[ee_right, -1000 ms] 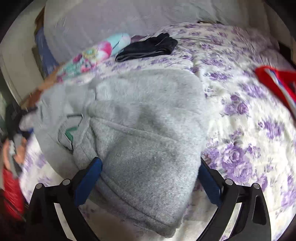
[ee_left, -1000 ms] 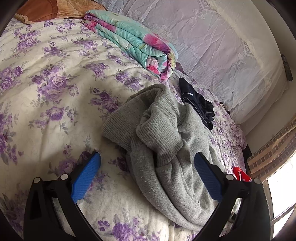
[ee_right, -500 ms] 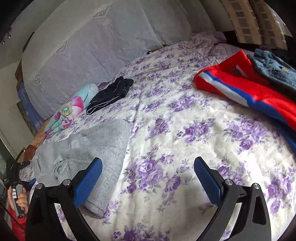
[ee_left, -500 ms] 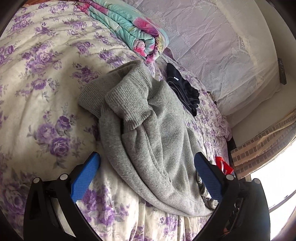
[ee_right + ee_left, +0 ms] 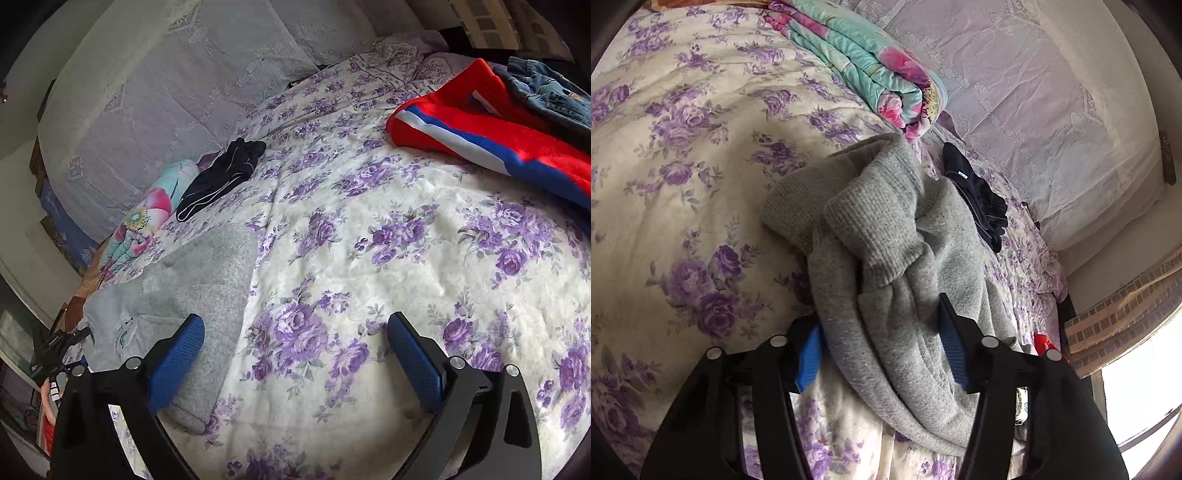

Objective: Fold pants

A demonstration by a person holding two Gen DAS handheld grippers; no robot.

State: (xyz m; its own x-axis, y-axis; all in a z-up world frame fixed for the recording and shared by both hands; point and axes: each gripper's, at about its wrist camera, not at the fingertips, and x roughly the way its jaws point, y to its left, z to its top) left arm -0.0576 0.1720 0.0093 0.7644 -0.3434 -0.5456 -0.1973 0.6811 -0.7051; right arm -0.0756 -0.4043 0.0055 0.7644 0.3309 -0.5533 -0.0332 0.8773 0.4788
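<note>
Left gripper (image 5: 877,347) closing around bunched, fuzzy grey pants (image 5: 886,236) on a floral quilted bed (image 5: 676,177); right gripper (image 5: 295,363) spread wide, empty

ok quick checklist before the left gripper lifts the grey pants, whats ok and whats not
1. Grey pants between the left gripper pads: ok.
2. Left jaws fully clamped: not ok, closing now.
3. Right gripper clear of the cloth: ok, open above the floral bedspread.
4. Bedspread beside the pants free for folding: ok.
5. Dark folded garment out of the way: ok, lying apart.
6. Both cuffs caught: cannot tell.
</note>
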